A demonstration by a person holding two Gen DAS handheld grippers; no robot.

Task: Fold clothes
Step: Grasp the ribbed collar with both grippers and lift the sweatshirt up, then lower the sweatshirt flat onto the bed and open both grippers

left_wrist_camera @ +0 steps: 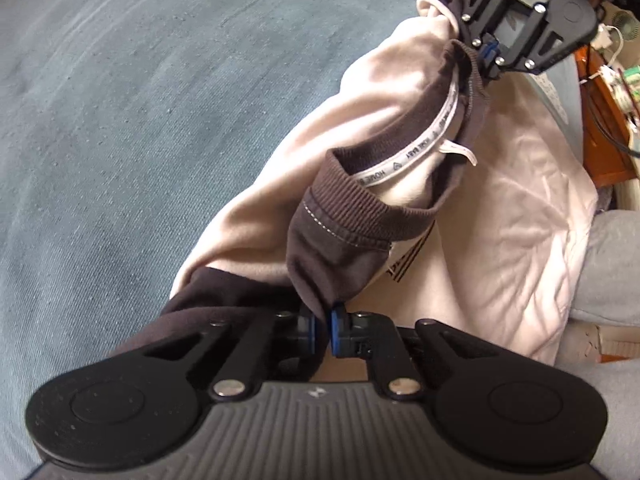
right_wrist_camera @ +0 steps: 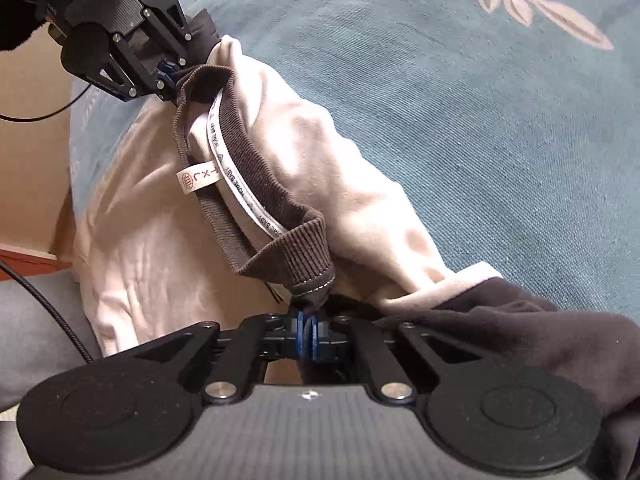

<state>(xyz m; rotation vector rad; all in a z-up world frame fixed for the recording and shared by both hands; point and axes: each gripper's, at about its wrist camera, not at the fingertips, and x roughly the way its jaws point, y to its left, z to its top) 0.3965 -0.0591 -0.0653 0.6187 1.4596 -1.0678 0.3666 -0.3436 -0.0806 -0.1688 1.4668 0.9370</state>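
Two hand-held tools pinch the brown ribbed collar (left_wrist_camera: 352,216) of a cream sweatshirt (left_wrist_camera: 500,216) held above a blue-green bedspread (left_wrist_camera: 140,140). The left tool (left_wrist_camera: 322,326) clamps brown fabric at one shoulder; the right tool (right_wrist_camera: 308,334) is closed on the other, the neckline stretched between them.

I saw a cream-pink sweatshirt (left_wrist_camera: 500,216) with a dark brown ribbed collar (right_wrist_camera: 280,248) and brown sleeves, lying on a teal-blue bedspread (right_wrist_camera: 480,140) patterned with pale pink leaves (right_wrist_camera: 536,4).
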